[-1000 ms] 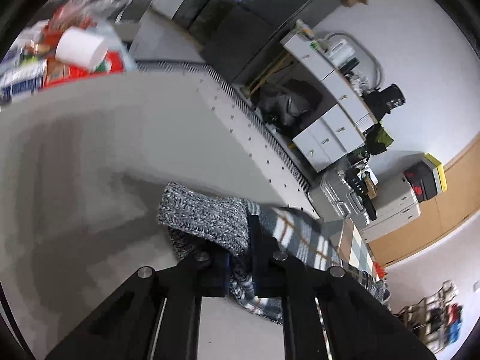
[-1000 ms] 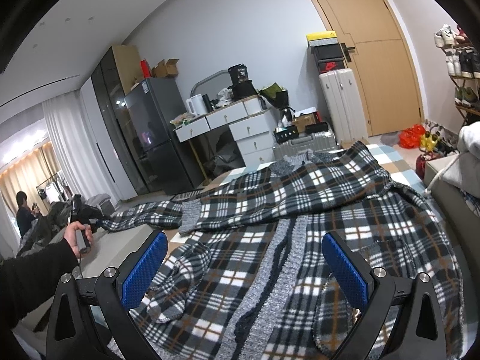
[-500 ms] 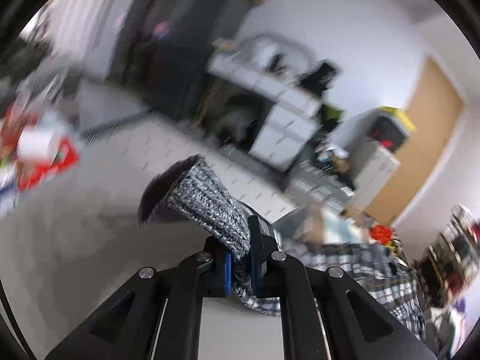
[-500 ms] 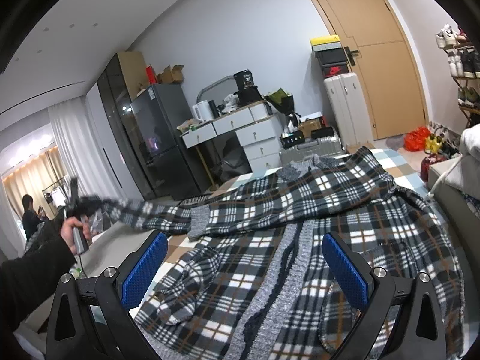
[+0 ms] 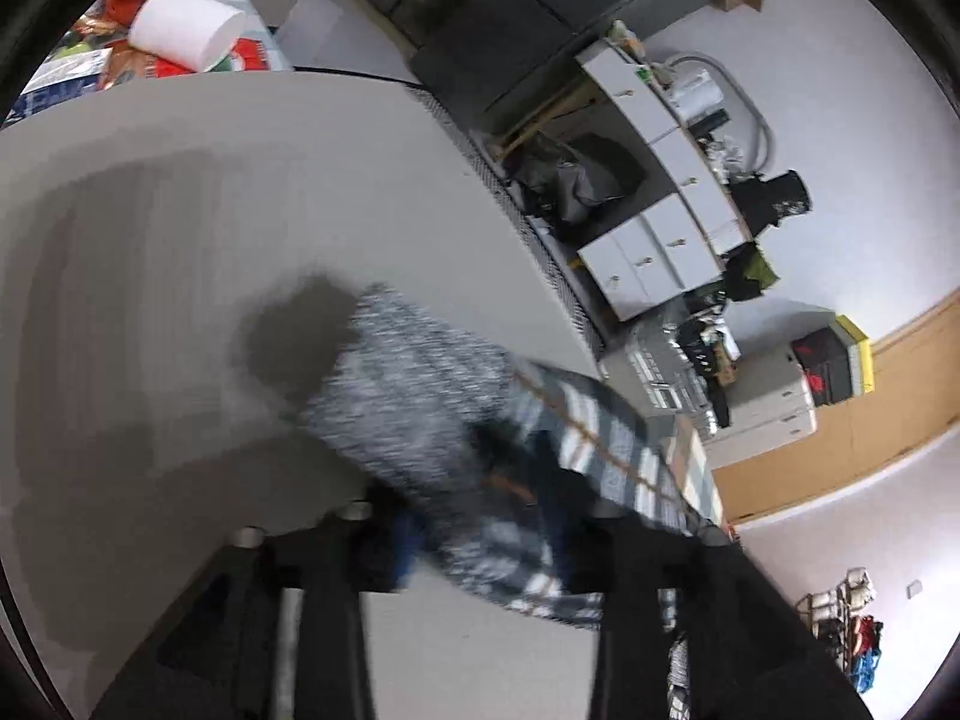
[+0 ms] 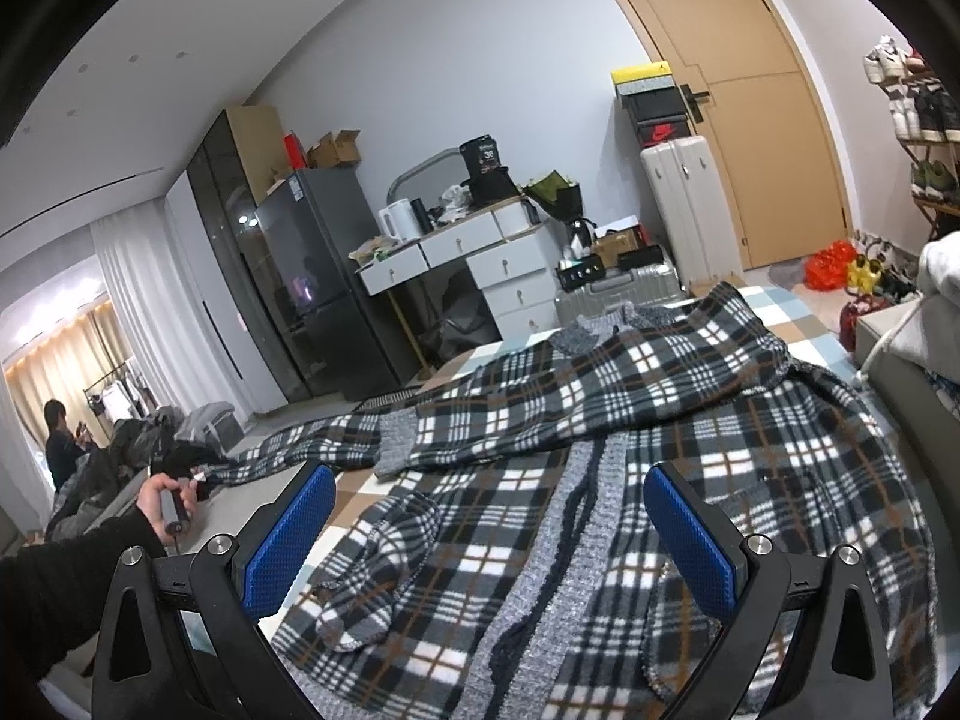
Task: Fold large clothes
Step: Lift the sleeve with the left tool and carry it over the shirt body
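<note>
A large black, white and brown plaid cardigan with grey knit trim lies spread on a bed. Its left sleeve stretches out to the left toward my left gripper, held in a hand. In the left wrist view the sleeve's grey knit cuff lies blurred between the fingers of the left gripper, whose jaws stand apart. My right gripper is open and empty, hovering above the cardigan's front, with blue pads.
A grey surface lies under the cuff, with a white paper roll and packages at its far corner. A white desk with drawers, black fridge, suitcase and door stand beyond the bed.
The left gripper lifted the cuff, then came back down to the grey surface, and its jaws have opened, so the cuff now lies loose. The right gripper has barely moved.
</note>
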`<control>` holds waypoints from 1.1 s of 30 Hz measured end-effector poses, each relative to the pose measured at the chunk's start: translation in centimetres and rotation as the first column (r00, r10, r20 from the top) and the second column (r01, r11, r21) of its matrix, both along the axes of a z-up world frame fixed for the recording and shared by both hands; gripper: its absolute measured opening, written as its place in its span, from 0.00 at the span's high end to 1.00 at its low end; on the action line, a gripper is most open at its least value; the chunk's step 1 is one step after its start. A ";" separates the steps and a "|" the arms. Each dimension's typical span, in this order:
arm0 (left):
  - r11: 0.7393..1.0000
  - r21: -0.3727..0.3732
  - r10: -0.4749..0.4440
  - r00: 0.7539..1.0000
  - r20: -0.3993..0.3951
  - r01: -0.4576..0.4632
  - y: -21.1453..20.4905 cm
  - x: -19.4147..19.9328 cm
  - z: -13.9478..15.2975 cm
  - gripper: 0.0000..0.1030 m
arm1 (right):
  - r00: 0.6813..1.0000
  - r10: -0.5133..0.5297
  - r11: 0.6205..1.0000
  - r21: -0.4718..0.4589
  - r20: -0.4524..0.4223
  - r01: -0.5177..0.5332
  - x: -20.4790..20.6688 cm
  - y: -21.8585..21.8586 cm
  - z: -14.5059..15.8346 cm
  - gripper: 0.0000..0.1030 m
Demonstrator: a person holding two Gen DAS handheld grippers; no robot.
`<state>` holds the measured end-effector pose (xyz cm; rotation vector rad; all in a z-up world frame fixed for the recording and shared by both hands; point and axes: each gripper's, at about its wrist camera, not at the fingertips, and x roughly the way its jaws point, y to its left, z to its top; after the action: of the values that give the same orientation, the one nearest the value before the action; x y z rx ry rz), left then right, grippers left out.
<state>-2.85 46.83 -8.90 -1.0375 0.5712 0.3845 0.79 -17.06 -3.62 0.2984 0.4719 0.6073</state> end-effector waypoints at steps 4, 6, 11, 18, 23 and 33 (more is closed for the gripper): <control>0.996 0.077 0.041 0.999 -0.027 -0.038 0.0 -0.4 0.9 0.63 | 1.000 0.002 1.000 -0.012 -0.005 -0.002 0.1 0.3 -0.2 0.00; 0.990 0.130 0.053 0.997 -0.057 -0.046 0.6 -0.5 0.6 0.98 | 1.000 0.002 1.000 -0.015 -0.003 -0.003 0.0 0.3 -0.2 0.00; 0.964 0.263 0.054 0.997 -0.055 -0.038 -0.9 0.2 3.6 0.98 | 1.000 0.005 1.000 -0.013 -0.004 -0.005 0.0 0.4 -0.1 0.00; 0.881 0.469 -0.099 0.993 0.063 0.058 -7.6 2.1 12.7 0.98 | 1.000 0.008 1.000 -0.001 -0.013 -0.008 0.0 0.2 0.0 0.00; 0.826 0.528 -0.296 0.950 0.103 0.200 -15.8 4.5 18.7 0.98 | 1.000 0.005 1.000 0.020 -0.011 -0.004 -0.1 -0.4 0.5 0.00; 0.650 0.565 -0.648 0.759 0.061 0.508 -34.7 9.5 23.3 0.98 | 0.996 -0.090 0.994 0.059 -0.021 0.091 0.5 -4.0 1.1 0.00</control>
<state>6.63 12.18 14.43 -0.3178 0.4933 -0.1846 1.33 -21.02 -2.48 0.3807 0.4557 0.5310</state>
